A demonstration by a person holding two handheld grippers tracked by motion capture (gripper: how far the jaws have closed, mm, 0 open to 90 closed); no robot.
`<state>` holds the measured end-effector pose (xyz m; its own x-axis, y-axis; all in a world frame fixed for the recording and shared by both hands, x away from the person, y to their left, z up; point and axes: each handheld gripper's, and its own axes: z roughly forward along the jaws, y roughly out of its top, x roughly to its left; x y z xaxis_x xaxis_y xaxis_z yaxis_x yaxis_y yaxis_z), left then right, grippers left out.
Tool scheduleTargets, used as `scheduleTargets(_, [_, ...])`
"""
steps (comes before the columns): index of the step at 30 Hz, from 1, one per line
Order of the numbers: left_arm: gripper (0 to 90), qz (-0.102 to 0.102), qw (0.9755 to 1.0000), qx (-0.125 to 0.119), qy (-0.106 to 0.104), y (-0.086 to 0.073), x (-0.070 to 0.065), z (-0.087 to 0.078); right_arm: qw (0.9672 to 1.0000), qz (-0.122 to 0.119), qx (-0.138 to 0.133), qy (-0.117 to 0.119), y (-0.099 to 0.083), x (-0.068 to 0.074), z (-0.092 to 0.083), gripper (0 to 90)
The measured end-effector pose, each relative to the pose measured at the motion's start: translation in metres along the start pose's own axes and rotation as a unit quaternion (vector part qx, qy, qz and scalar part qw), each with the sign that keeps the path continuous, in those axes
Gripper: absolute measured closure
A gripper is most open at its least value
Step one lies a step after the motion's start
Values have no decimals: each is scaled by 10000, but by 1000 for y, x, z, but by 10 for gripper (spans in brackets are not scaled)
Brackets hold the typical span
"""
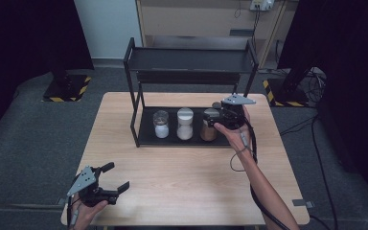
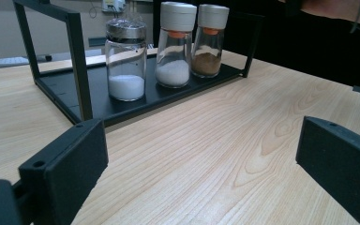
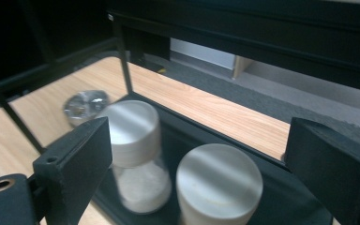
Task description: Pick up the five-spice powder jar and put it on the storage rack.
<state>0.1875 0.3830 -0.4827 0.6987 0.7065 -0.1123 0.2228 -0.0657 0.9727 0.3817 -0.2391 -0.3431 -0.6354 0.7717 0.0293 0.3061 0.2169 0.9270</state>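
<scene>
Glass brown-spice jar (image 1: 209, 128) stands on the rack's lower shelf (image 1: 146, 135) beneath the spread right claw (image 3: 194, 161); a careless jaw could topple it. Left claw (image 1: 111, 177) rests spread, empty.

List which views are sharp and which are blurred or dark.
High view: evenly lit table, dark surroundings. Left gripper view: sharp on the three shakers, brown-spice shaker included. Right gripper view: dim under the rack, white-capped shaker motion-blurred, jaws soft.

Each black gripper (image 1: 106, 179) carries a grey three-cornered plate and a trailing cable.
</scene>
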Motion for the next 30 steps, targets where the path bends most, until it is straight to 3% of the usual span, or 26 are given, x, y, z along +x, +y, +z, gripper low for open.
scheduleTargets(7, [13, -7, 10000, -12, -6, 0, 1, 1, 9992, -163, -210, 296, 4, 4, -19, 74])
scheduleTargets(15, [12, -2, 10000, -27, -19, -1, 1, -2, 9966, -258, -339, 701, 7, 6, -30, 63])
scheduleTargets(30, [12, 3, 10000, -27, -38, -1, 2, -2, 9915, -499, -503, 1094, 3, 18, -59, 59])
